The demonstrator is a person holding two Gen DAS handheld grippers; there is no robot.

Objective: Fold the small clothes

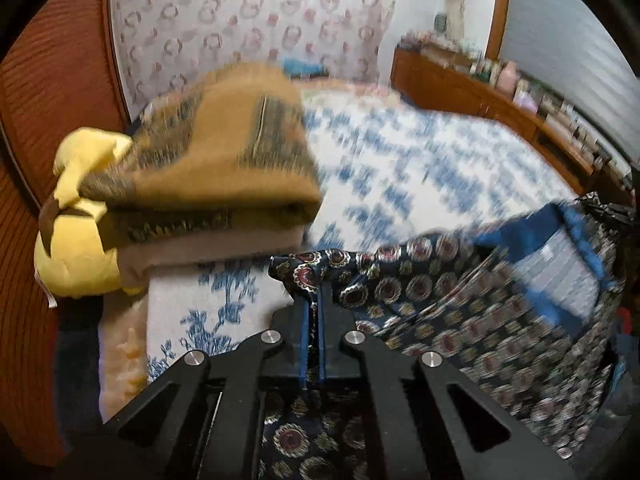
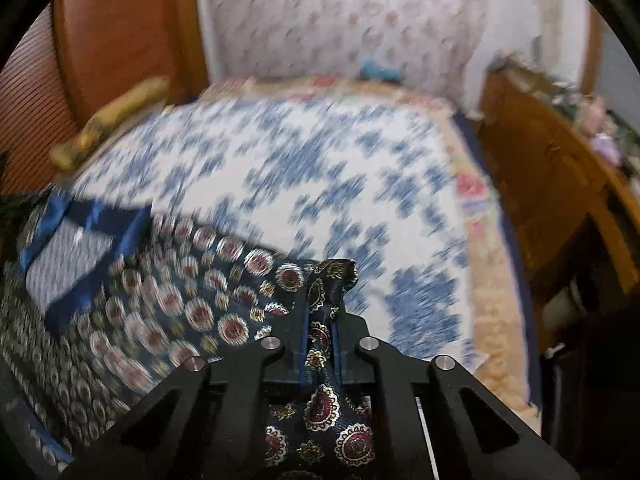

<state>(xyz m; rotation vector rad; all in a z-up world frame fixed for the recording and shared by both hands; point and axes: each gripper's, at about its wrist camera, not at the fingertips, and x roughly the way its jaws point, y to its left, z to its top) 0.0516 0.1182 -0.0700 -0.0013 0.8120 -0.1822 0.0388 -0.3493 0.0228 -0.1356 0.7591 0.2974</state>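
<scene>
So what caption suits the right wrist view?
Right gripper pinching a medallion-print garment above a blue-and-white bedspread.

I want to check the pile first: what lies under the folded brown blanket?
Under the brown blanket lies a beige folded layer, beside a yellow cloth. The bedspread beneath the pile is covered.
</scene>
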